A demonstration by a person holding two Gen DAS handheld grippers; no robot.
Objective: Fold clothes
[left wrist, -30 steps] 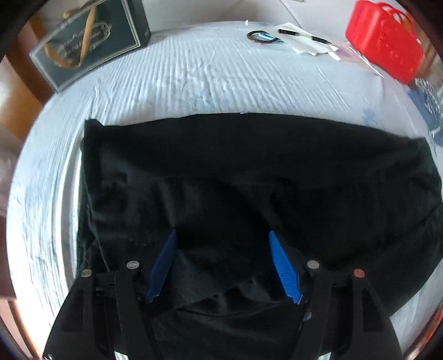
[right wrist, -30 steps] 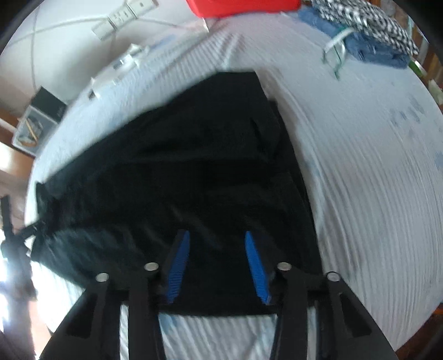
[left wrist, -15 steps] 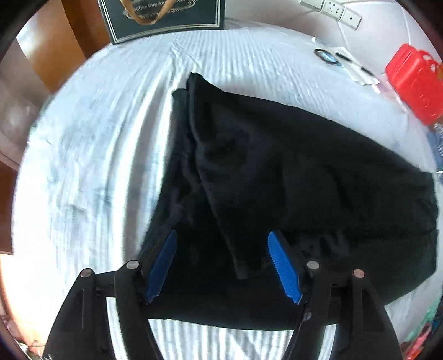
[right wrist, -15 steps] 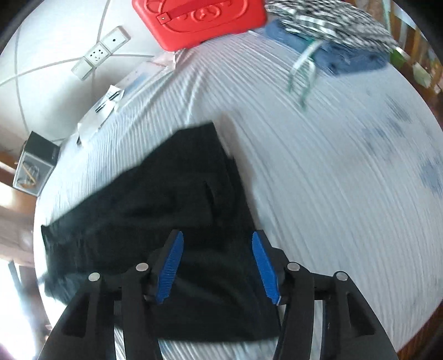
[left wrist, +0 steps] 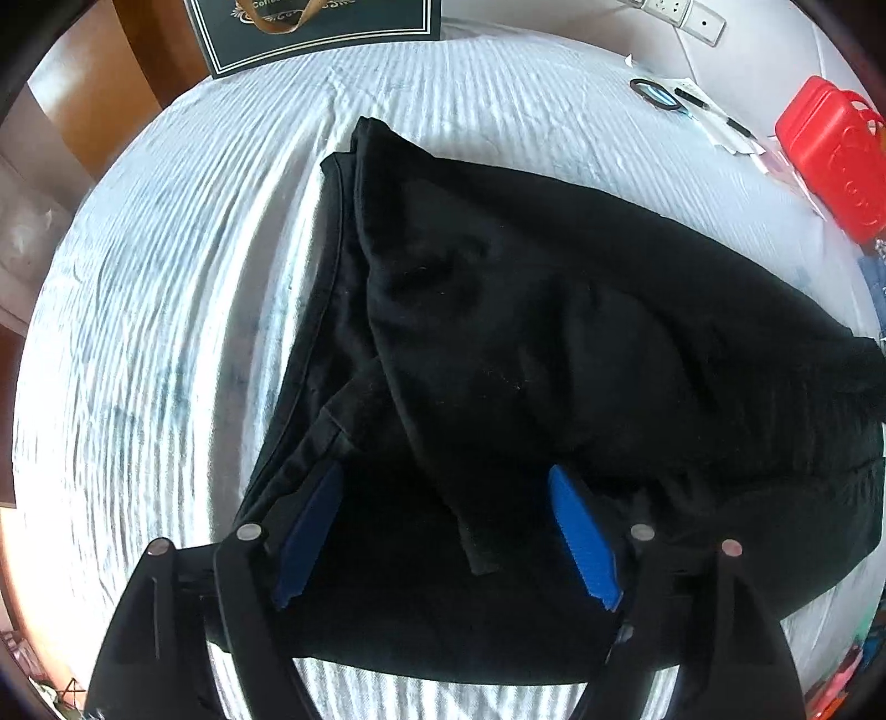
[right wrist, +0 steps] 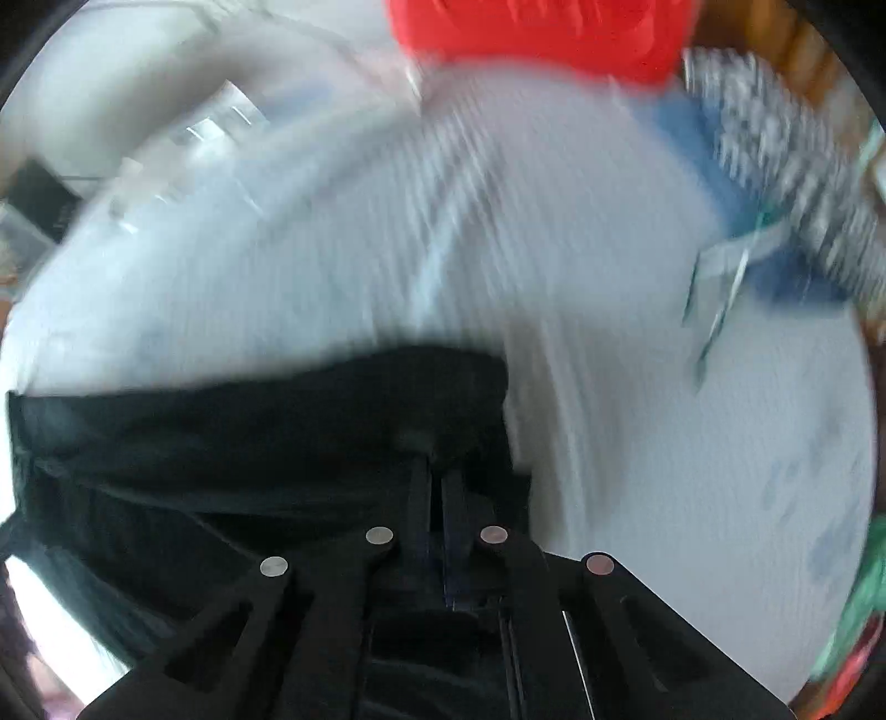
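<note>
A black garment (left wrist: 526, 343) lies partly folded on the white ribbed bedspread (left wrist: 166, 288), with a loose flap running toward the camera. My left gripper (left wrist: 443, 487) is open just above the garment's near edge, blue pads (left wrist: 581, 537) spread wide, nothing between them. In the blurred right wrist view the same black garment (right wrist: 249, 443) fills the lower left. My right gripper (right wrist: 434, 476) is shut on the garment's right edge, with cloth bunched at its tips.
A dark gift box (left wrist: 315, 22) stands at the far edge of the bed. A red plastic case (left wrist: 830, 149) and small papers with a ring of tape (left wrist: 656, 94) lie at the far right. Folded blue and checked clothes (right wrist: 775, 194) are stacked at the right.
My right gripper has closed on the garment's right edge and swung, blurring its view. My left gripper stays open and has shifted little over the garment's near left part.
</note>
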